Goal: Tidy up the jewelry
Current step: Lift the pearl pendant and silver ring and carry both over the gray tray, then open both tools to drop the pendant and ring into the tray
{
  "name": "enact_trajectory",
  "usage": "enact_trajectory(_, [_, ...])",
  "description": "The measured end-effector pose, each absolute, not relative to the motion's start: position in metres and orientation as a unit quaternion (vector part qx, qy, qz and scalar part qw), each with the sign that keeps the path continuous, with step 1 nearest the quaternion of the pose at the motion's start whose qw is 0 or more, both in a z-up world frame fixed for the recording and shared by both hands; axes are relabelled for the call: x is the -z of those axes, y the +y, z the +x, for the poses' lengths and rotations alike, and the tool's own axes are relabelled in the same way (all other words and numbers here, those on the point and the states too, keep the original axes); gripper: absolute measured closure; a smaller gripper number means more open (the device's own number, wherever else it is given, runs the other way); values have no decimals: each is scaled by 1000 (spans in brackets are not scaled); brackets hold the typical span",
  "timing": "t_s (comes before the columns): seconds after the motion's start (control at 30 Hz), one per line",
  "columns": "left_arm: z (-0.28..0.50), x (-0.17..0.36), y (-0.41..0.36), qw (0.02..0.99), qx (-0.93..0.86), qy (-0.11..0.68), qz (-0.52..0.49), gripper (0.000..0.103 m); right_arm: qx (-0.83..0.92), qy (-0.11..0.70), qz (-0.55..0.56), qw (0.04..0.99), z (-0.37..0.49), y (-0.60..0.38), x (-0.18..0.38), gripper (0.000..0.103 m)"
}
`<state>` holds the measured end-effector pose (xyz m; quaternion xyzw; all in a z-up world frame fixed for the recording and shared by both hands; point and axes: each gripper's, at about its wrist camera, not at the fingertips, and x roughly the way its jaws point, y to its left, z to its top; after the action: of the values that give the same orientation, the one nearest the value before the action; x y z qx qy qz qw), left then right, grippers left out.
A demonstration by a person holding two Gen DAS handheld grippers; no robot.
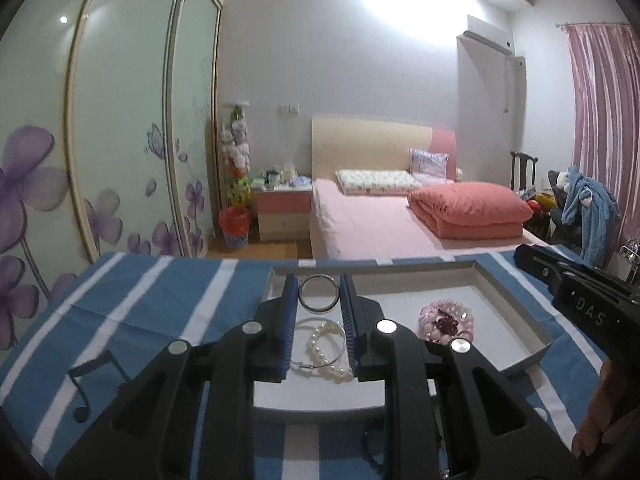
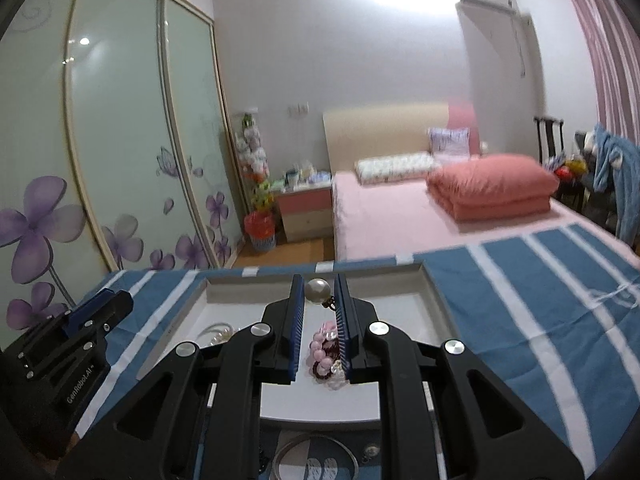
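My left gripper (image 1: 319, 294) is shut on a silver ring (image 1: 318, 280), which stands upright between its blue pads above the far side of a shallow white tray (image 1: 516, 296). Under it in the tray lie a pearl bracelet (image 1: 326, 350) with a thin silver hoop, and to the right a pink bead bracelet (image 1: 446, 320). My right gripper (image 2: 319, 292) is shut on a large pearl earring (image 2: 318, 290) with a small gold piece hanging from it, above the pink bead bracelet (image 2: 324, 350). Each gripper shows in the other's view, the right gripper (image 1: 520, 254) and the left gripper (image 2: 124, 300).
The tray (image 2: 432, 292) sits on a blue and white striped cloth (image 2: 540, 300). A silver bangle (image 2: 316, 456) lies on the cloth in front of the tray. A hand (image 1: 600, 420) shows at the right edge. Beyond the table stand a pink bed (image 1: 380, 224) and a wardrobe (image 1: 120, 140).
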<state>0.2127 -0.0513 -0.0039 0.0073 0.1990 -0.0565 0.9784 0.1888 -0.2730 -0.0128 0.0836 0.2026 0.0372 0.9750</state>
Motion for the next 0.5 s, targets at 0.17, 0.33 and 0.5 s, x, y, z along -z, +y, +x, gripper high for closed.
enact_trajectory(0.17, [245, 25, -58, 969, 63, 239, 13, 81, -44, 255, 105, 960, 217, -276, 33, 87])
enact_trajectory(0.33, [266, 39, -61, 962, 68, 266, 10, 81, -46, 284, 116, 951, 233, -278, 45, 87])
enact_trajectory(0.5, [279, 50, -63, 955, 76, 288, 5, 81, -56, 300, 116, 945, 241, -275, 49, 87])
